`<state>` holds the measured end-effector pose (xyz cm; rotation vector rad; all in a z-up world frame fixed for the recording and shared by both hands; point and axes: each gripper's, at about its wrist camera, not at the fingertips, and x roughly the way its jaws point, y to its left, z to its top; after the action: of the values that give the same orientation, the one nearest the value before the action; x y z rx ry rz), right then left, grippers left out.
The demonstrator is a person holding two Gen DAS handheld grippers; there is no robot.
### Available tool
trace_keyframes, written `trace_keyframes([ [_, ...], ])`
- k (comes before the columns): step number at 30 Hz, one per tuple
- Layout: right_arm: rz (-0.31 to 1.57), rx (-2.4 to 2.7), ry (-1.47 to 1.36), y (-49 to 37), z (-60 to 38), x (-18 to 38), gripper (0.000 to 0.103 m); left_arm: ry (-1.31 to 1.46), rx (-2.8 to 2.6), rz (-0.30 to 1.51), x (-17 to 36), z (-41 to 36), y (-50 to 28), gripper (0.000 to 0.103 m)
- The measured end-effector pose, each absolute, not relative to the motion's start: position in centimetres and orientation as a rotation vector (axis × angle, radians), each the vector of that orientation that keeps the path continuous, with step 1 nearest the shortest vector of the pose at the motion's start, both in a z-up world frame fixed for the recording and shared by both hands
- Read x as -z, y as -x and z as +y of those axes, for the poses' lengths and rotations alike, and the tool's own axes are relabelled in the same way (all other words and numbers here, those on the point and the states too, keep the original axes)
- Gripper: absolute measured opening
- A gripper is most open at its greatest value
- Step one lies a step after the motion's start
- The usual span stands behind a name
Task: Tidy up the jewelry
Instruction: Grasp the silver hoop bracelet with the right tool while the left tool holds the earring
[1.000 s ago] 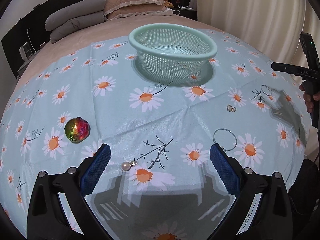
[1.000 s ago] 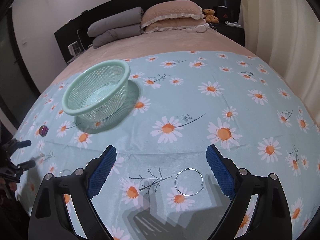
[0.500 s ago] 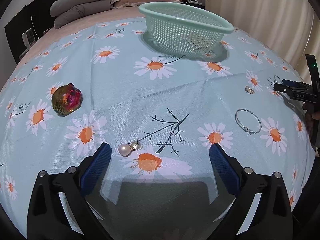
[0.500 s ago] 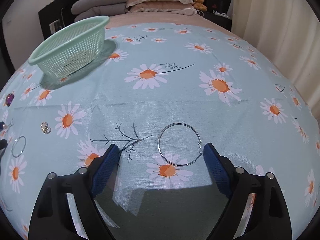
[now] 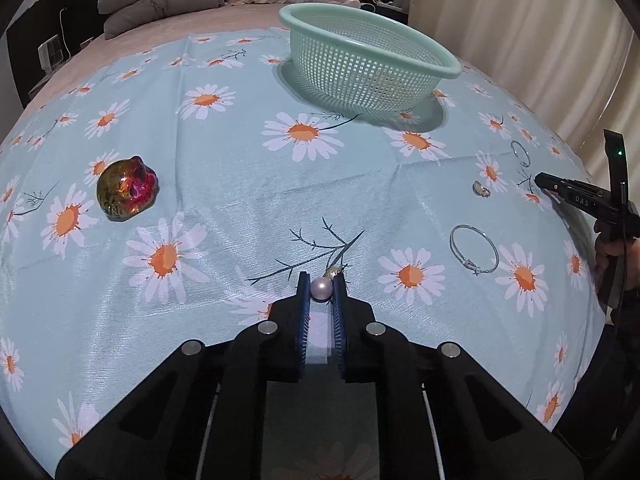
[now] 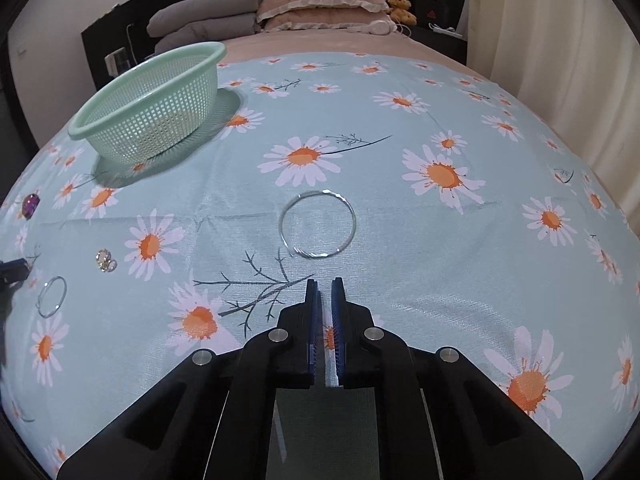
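My left gripper [image 5: 321, 280] is shut on a pearl earring [image 5: 321, 289] low over the daisy cloth. A mint mesh basket [image 5: 360, 65] stands at the far side and shows in the right wrist view [image 6: 156, 100] too. My right gripper [image 6: 324, 284] is shut with a thin gap, empty, just short of a silver hoop [image 6: 318, 224] on the cloth. In the left wrist view a silver bangle [image 5: 474, 248], a small crystal earring [image 5: 480, 189] and a thin ring [image 5: 520, 153] lie at the right. An iridescent brooch [image 5: 126, 190] lies at the left.
The cloth covers a bed with pillows [image 6: 320, 0] at its head and curtains [image 5: 520, 40] on the right. In the right wrist view a crystal earring [image 6: 105, 261], a small hoop [image 6: 52, 297] and a purple gem [image 6: 30, 203] lie at the left.
Both grippers went from wide open to shut. The left closed on the pearl earring. The right closed short of the silver hoop, which now lies ahead of its tips.
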<state>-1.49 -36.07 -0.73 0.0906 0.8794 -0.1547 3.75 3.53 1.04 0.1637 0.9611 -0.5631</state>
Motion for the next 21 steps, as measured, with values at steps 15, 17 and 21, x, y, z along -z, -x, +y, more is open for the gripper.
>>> trace_keyframes([
  [15,0.860,0.143,-0.183,0.2,-37.5,-0.8,0.009,-0.183,0.566,0.934,-2.3,2.9,-3.0,0.011],
  [17,0.877,0.144,-0.157,-0.5,-37.1,-0.7,0.030,-0.185,0.571,0.926,-2.7,2.9,-3.0,0.011],
  [21,0.914,0.206,-0.075,-1.6,-36.2,0.4,0.042,-0.196,0.578,0.911,-3.5,2.6,-2.8,0.011],
])
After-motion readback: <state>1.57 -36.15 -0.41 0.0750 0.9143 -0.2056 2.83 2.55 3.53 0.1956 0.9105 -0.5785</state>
